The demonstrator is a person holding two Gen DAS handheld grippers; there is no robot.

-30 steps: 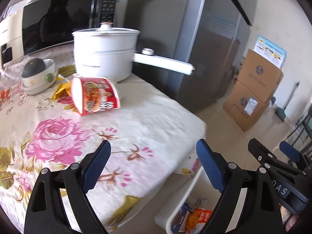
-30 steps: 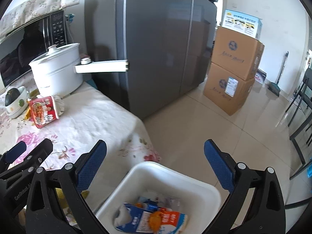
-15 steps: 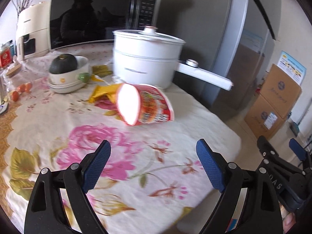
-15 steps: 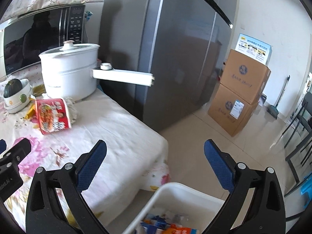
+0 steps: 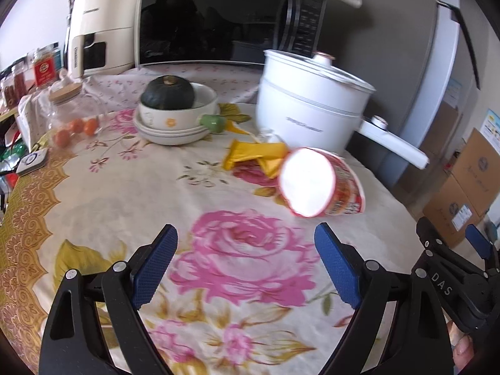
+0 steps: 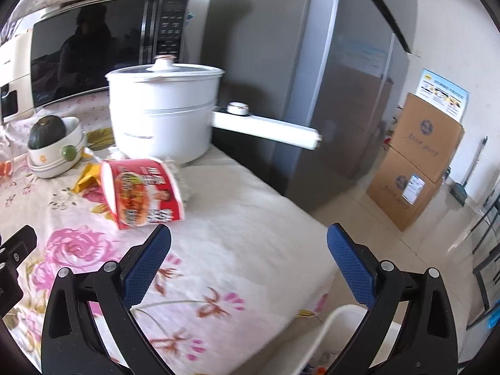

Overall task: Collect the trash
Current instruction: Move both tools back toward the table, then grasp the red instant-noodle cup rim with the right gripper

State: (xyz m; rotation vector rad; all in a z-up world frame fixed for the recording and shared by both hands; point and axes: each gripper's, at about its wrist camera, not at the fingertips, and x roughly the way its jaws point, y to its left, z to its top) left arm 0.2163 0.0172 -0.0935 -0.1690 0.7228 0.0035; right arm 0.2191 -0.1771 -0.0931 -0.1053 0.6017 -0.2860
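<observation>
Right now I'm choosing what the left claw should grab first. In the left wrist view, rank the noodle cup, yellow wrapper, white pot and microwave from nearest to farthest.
From the left claw, which is open:
1. Noodle cup, lying on its side, ahead and to the right.
2. Yellow wrapper, just behind the cup, toward its left.
3. White pot, upright behind both, on the right.
4. Microwave, at the back of the table.

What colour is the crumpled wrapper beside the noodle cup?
Yellow wrapper, clearest in the left wrist view.
</observation>
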